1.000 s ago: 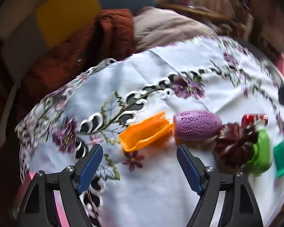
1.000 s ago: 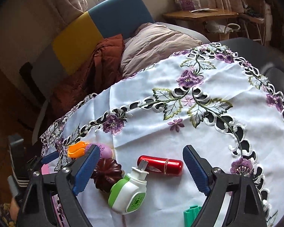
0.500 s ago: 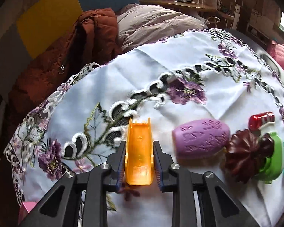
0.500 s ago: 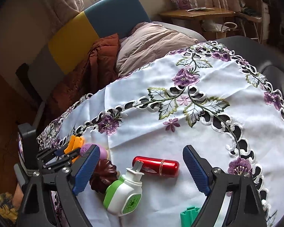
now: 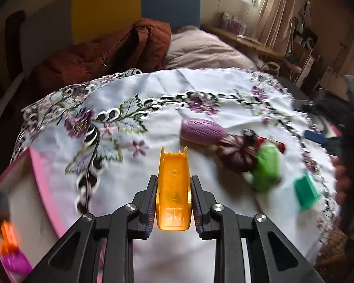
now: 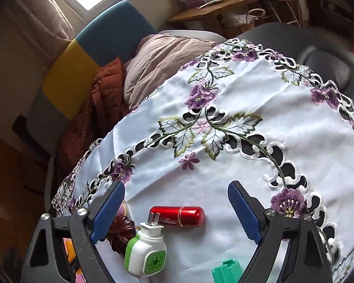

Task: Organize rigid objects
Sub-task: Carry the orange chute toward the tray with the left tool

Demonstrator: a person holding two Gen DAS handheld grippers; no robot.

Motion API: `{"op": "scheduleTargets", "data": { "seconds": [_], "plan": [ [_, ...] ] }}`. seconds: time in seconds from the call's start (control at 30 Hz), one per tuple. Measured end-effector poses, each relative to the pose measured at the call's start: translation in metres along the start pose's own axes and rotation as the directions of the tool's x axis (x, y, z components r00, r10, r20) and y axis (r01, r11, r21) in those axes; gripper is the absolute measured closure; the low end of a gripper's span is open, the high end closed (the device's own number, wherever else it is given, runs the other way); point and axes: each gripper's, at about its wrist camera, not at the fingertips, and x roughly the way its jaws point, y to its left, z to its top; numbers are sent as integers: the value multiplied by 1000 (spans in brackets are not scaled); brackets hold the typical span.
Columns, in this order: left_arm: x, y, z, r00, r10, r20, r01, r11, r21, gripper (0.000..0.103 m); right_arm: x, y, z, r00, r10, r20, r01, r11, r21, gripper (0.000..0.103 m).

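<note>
My left gripper (image 5: 174, 200) is shut on an orange trough-shaped plastic piece (image 5: 174, 188) and holds it above the embroidered tablecloth (image 5: 167, 87). To its right lie a purple oval case (image 5: 201, 131), a dark brown flower-shaped mould (image 5: 234, 155), a green and white plug-in device (image 5: 266, 169), a red capsule (image 5: 271, 142) and a teal block (image 5: 306, 191). My right gripper (image 6: 177, 214) is open and empty over the red capsule (image 6: 178, 215), with the plug-in device (image 6: 146, 252), the mould (image 6: 120, 233) and the teal block (image 6: 227, 271) below it.
A pink-rimmed white box (image 5: 39, 179) sits at the table's left edge with small orange and purple items inside. A rust-brown jacket (image 5: 111, 54) and a beige quilt (image 5: 200, 52) lie on the sofa behind. The cloth (image 6: 247, 118) stretches far right.
My left gripper closed on the orange piece, lifted it and swung left, bringing the pink box into view. My right gripper stayed open, moving slightly nearer the red capsule.
</note>
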Motion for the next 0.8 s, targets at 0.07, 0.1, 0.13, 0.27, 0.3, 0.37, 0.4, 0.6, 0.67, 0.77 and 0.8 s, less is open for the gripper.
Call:
{"op": "scheduleTargets", "data": {
  "seconds": [0.07,0.1,0.13,0.27,0.3,0.37,0.4,0.6,0.67,0.77,0.8],
  "plan": [
    [-16,-3,-14,1000,0,19,0,1000,-9,77,3,0,-1,1000,-6,-16,5,1000,-5,13],
    [-22,-4,-20,1000,1,25,-1,1000,-14,77,5,1,-2,1000,-9,-24,9,1000,-12,13],
    [-29,-4,-26,999,4,32,-4,1000,-18,77,7,3,-3,999,-15,-33,14,1000,-23,13],
    [-51,-6,-50,997,41,58,-41,999,-10,77,13,8,-8,998,-48,-48,45,996,-73,13],
    [-56,-6,-55,997,45,63,-45,999,-11,77,16,9,-9,997,-53,-59,47,995,-85,13],
    [-65,-6,-65,995,61,78,-60,998,-14,77,23,12,-11,994,-72,-85,63,992,-105,13],
    [-70,-6,-70,994,67,85,-66,998,-16,77,26,13,-12,993,-83,-88,73,990,-118,13],
    [-94,-7,-87,983,135,127,-135,991,-5,77,50,34,-23,980,-159,-116,123,955,-270,13],
    [-103,-7,-91,977,151,151,-153,988,2,77,57,38,-28,974,-181,-135,131,940,-316,13],
    [-115,-6,-95,966,188,179,-192,981,3,77,64,40,-34,966,-212,-149,145,919,-366,15],
    [-118,-5,-97,962,200,185,-204,979,4,77,65,40,-36,964,-221,-146,153,914,-376,16]
  ]
}}
